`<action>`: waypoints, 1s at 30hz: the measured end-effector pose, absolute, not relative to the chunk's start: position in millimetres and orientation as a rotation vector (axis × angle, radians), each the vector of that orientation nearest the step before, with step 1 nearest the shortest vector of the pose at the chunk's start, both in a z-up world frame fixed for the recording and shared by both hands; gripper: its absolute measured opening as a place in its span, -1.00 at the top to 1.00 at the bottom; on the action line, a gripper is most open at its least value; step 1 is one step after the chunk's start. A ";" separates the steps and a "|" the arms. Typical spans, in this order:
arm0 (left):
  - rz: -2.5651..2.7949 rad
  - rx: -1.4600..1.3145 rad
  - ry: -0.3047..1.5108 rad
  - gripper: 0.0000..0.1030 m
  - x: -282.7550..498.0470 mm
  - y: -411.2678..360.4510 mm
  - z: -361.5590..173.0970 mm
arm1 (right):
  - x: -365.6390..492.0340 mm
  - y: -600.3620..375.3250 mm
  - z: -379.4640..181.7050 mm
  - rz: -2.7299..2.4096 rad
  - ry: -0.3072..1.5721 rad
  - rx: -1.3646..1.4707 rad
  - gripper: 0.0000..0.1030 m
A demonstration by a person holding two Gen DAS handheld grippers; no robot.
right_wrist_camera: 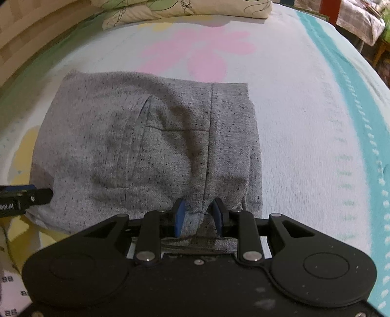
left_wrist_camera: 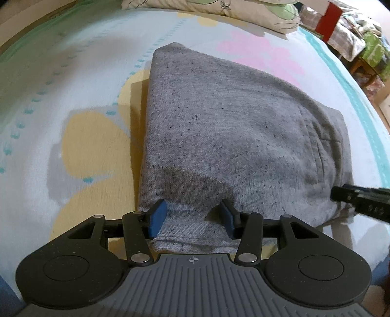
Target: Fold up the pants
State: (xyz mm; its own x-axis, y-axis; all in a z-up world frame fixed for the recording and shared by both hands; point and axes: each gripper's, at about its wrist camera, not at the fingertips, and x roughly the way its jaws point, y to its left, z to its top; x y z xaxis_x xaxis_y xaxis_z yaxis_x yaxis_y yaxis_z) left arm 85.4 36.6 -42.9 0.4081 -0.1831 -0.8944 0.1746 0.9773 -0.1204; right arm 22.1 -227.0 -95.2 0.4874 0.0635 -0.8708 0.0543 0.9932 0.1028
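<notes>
left gripper (left_wrist_camera: 192,217) jaws parted; right gripper (right_wrist_camera: 198,215) jaws parted

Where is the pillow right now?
The cream floral pillow lies at the far end of the bed in both views, beyond the pink flower print and the folded grey speckled pants.
</notes>
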 end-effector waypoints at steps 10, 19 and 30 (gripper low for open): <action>-0.244 0.031 1.073 0.09 72.3 34.7 -39.2 | -18.6 -258.8 -55.9 -0.047 0.748 0.314 -0.06; -0.208 -0.117 1.017 0.08 100.9 66.9 -11.0 | 39.6 -267.5 -60.2 -0.038 0.767 0.249 -0.19; -0.210 -0.038 1.020 0.07 197.5 50.6 -19.8 | 71.1 -301.7 -112.4 -0.040 0.869 0.422 -0.66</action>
State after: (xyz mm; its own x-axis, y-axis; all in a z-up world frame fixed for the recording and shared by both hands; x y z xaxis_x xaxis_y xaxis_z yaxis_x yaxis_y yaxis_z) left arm 197.5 50.6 -19.8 0.5047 -0.1918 -0.8417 0.1561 0.9792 -0.1296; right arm 71.1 -301.7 -112.4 0.6499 0.1358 -0.7478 0.2032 0.9170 0.3432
